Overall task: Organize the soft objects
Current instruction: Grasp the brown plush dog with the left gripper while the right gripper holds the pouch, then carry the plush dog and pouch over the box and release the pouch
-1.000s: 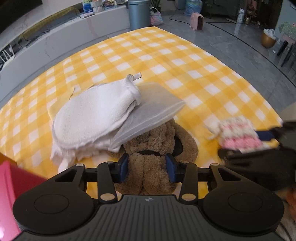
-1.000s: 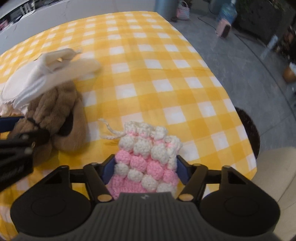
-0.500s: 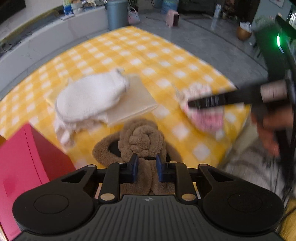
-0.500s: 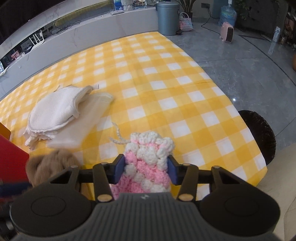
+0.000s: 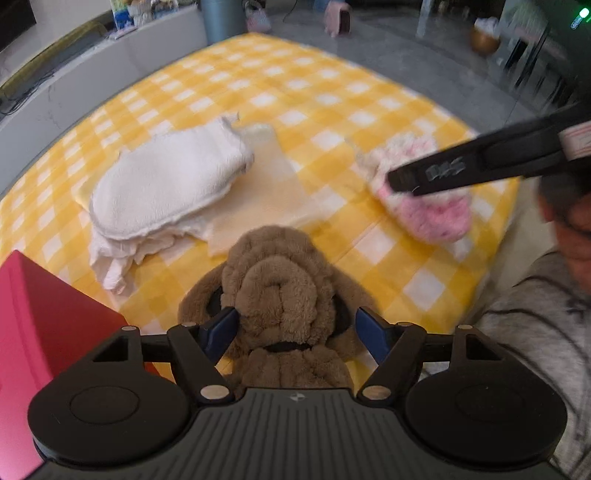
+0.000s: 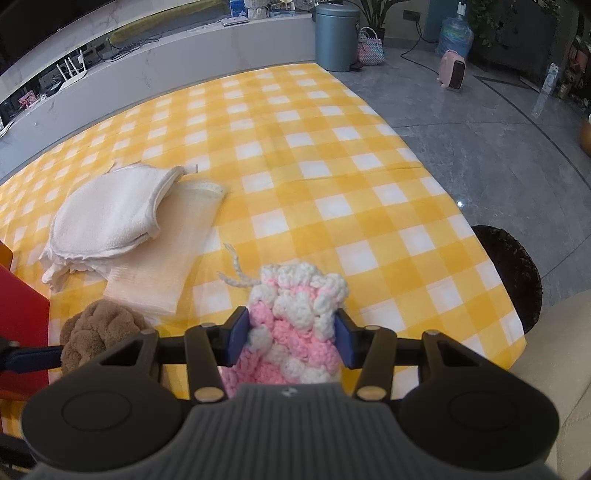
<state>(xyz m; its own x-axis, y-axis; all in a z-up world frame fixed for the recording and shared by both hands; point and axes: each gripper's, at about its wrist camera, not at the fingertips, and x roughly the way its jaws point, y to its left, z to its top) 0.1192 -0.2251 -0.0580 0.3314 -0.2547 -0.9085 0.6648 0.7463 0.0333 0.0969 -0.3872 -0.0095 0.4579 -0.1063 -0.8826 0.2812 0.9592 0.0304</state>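
A brown plush toy (image 5: 284, 291) sits between the fingers of my left gripper (image 5: 295, 328), whose jaws stand wide apart and open around it. It also shows in the right wrist view (image 6: 96, 332). My right gripper (image 6: 291, 334) is shut on a pink and white crocheted pouch (image 6: 295, 321) and holds it above the table's right part. The pouch also shows, blurred, in the left wrist view (image 5: 424, 199). A white mitt-shaped cloth (image 6: 107, 214) lies on a folded cream cloth (image 6: 173, 251) on the yellow checked tablecloth (image 6: 295, 147).
A red box (image 5: 40, 317) stands at the table's near left edge, close to the plush toy. A dark round stool (image 6: 509, 266) stands off the table's right edge. A grey bin (image 6: 336, 33) stands on the floor beyond the far edge.
My left gripper's jaws have opened wide around the brown plush toy. My right gripper has lifted further with the crocheted pouch in it.
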